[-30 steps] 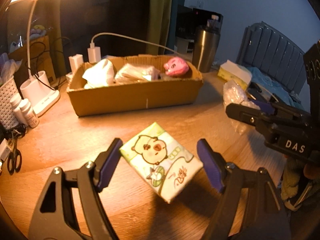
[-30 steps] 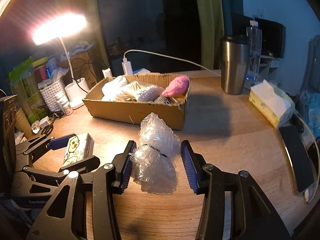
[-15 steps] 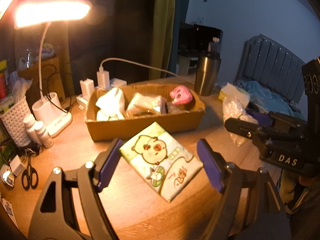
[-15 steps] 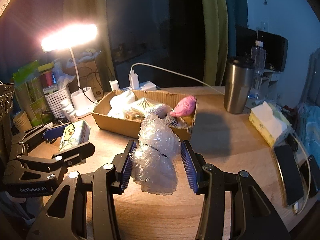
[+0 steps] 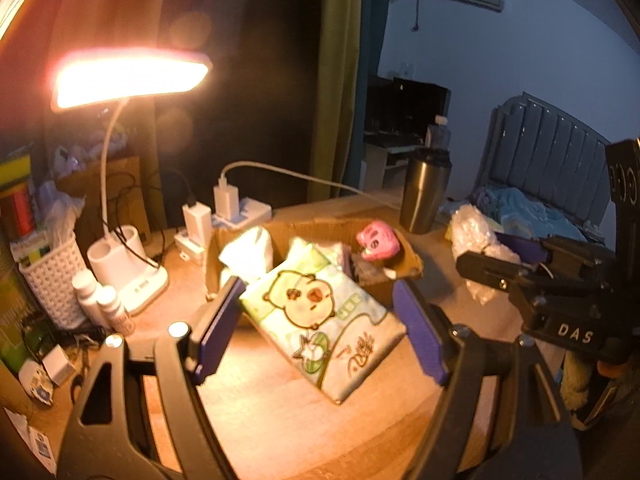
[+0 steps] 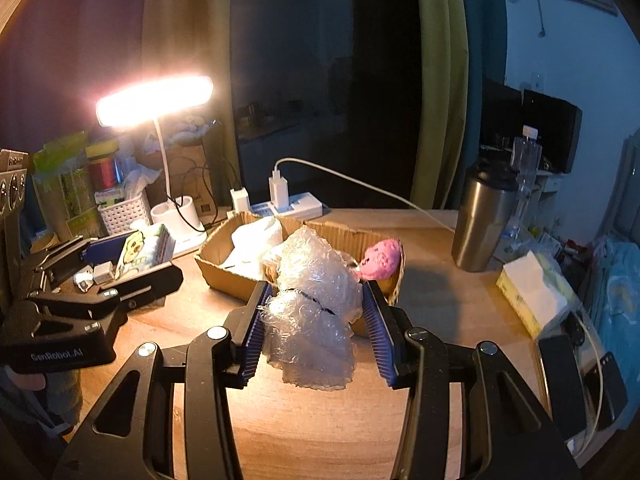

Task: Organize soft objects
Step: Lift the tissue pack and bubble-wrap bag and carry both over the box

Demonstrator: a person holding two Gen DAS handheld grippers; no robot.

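Observation:
My left gripper (image 5: 320, 328) is shut on a green tissue pack with a cartoon chick (image 5: 320, 320) and holds it in the air in front of the cardboard box (image 5: 412, 268). My right gripper (image 6: 314, 320) is shut on a wad of clear bubble wrap (image 6: 312, 304), held above the table in front of the box (image 6: 224, 276). The box holds white soft packs (image 6: 256, 240) and a pink plush toy (image 6: 380, 258). The left gripper with its pack (image 6: 146, 246) shows at the left of the right wrist view.
A lit desk lamp (image 6: 156, 100) stands at the back left beside a white basket (image 6: 124, 212) and small bottles (image 5: 100, 300). A steel tumbler (image 6: 482, 220), a tissue box (image 6: 536, 296) and phones (image 6: 580, 384) lie on the right. Chargers and a cable (image 6: 288, 196) sit behind the box.
Both grippers have risen well above the table with their loads and moved toward the box. The box now sits lower and partly behind each held object.

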